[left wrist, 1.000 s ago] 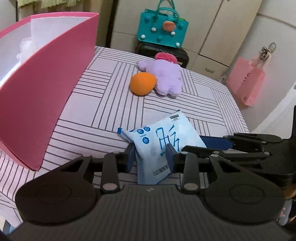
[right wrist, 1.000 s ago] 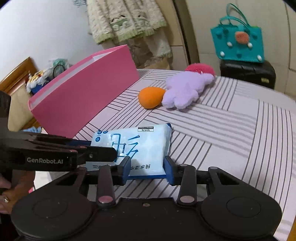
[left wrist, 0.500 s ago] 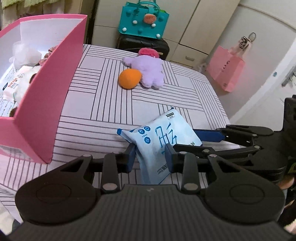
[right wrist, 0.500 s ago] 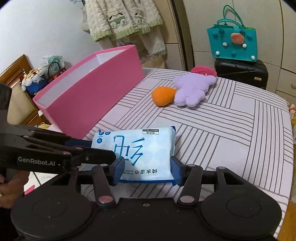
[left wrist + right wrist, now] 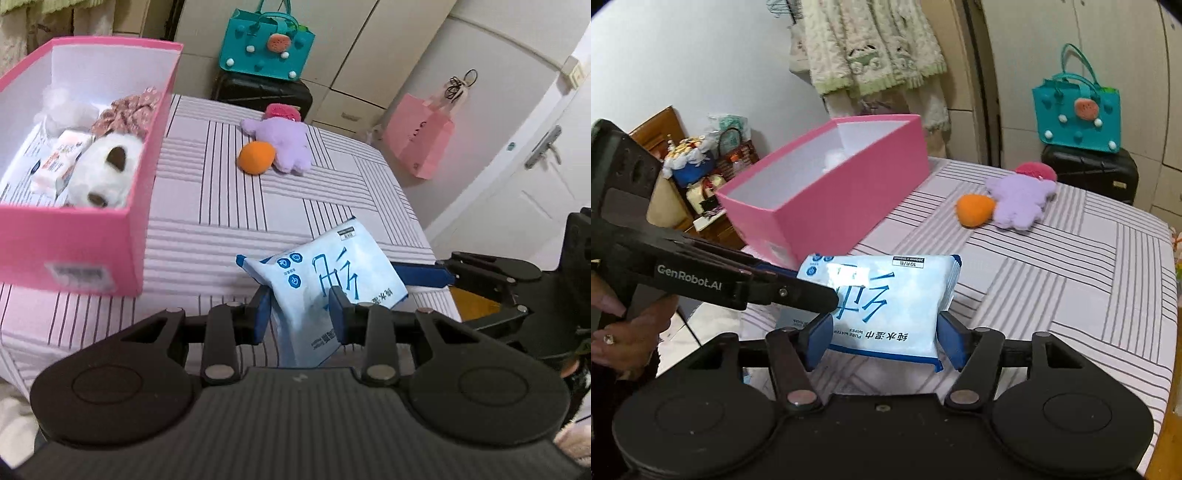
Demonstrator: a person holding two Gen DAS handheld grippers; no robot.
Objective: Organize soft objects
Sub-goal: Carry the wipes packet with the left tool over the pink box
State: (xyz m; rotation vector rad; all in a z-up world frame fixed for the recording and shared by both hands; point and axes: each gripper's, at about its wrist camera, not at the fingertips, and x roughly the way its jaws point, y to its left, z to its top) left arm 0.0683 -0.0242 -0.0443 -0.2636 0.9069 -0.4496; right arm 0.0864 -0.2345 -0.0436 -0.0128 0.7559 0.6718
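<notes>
A light blue pack of wet wipes (image 5: 325, 280) is held in the air above the striped table. My left gripper (image 5: 298, 314) is shut on its near end. My right gripper (image 5: 884, 341) has its jaws wider apart than the pack (image 5: 886, 299); whether the pads still touch its sides I cannot tell. A pink box (image 5: 74, 236) stands at the left with a white plush, a brown fabric piece and packets inside; it also shows in the right wrist view (image 5: 827, 206). A purple plush (image 5: 288, 144) and an orange soft ball (image 5: 255, 158) lie at the far side of the table.
The table (image 5: 207, 206) has a pink cloth with grey stripes. A teal bag (image 5: 266, 48) sits on a black case beyond it. A pink bag (image 5: 417, 136) hangs at the right by a door. Cluttered shelves (image 5: 698, 173) stand behind the box.
Both grippers have lifted the wipes pack well above the table, so the box's inside now shows. The right gripper's jaws have spread wider around the pack.
</notes>
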